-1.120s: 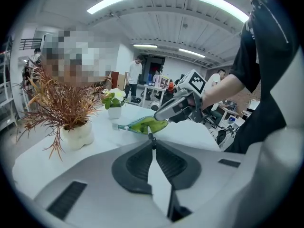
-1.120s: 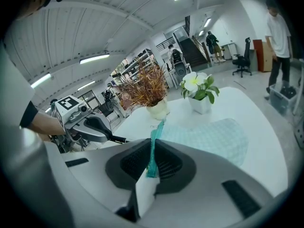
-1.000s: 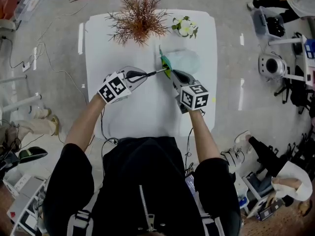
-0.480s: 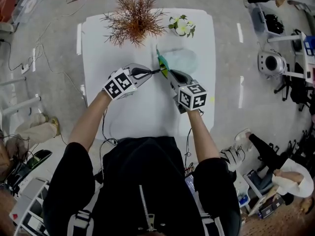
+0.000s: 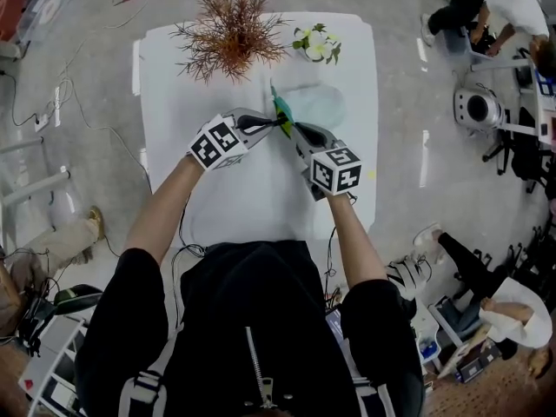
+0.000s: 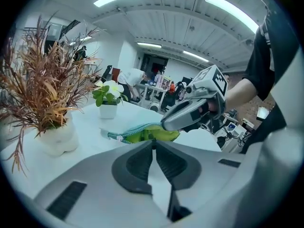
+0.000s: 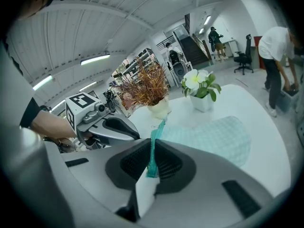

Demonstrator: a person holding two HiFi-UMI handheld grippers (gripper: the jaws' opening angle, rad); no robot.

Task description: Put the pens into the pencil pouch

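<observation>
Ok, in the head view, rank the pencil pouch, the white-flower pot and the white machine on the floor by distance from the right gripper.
1. pencil pouch: its zipper edge is clamped in the right gripper, mid-table.
2. white-flower pot: at the table's far edge.
3. white machine: off the table, out to the right.

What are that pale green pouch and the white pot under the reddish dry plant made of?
The pouch looks like soft, matt fabric or mesh: a fine checked weave shows, it lies limp on the table, and its teal zip edge bends. The white pot looks like ceramic or moulded plastic, with a smooth, lumpy, evenly white surface. The look alone can't settle which.
</observation>
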